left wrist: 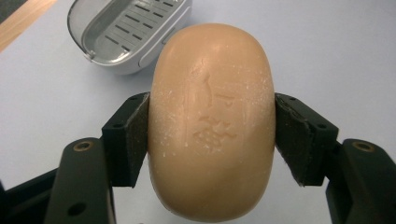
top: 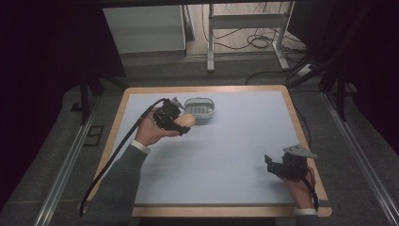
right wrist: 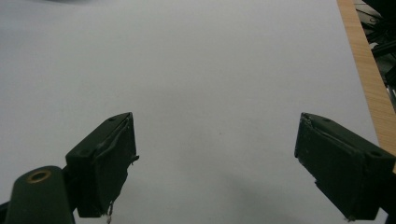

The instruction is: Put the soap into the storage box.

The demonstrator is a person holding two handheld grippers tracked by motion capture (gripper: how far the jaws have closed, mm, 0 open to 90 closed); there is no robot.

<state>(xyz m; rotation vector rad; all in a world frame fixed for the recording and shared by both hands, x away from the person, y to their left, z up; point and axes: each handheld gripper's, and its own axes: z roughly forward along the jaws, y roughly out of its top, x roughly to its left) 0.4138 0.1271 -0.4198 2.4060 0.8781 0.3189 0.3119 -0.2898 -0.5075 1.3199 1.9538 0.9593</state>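
I count one bar of soap (left wrist: 212,121), one soap dish (left wrist: 126,32), and two grippers on the table (top: 235,150).

Left black two-jaw handheld gripper (top: 180,123): matte black body, blocky jaw tips, dark rubbery pads (left wrist: 138,140) with frayed edges, brass-coloured screw eyelet on each jaw arm, small recessed screw holes on tip blocks. Long black cable (top: 113,157) trails from body. Right black two-jaw handheld gripper (top: 269,164): same black build, grey three-cornered plate (top: 299,150) on top, worn pads with loose threads, brass eyelet on one arm. Person: grey knit sleeves (top: 120,188), white shirt cuffs (top: 140,147).
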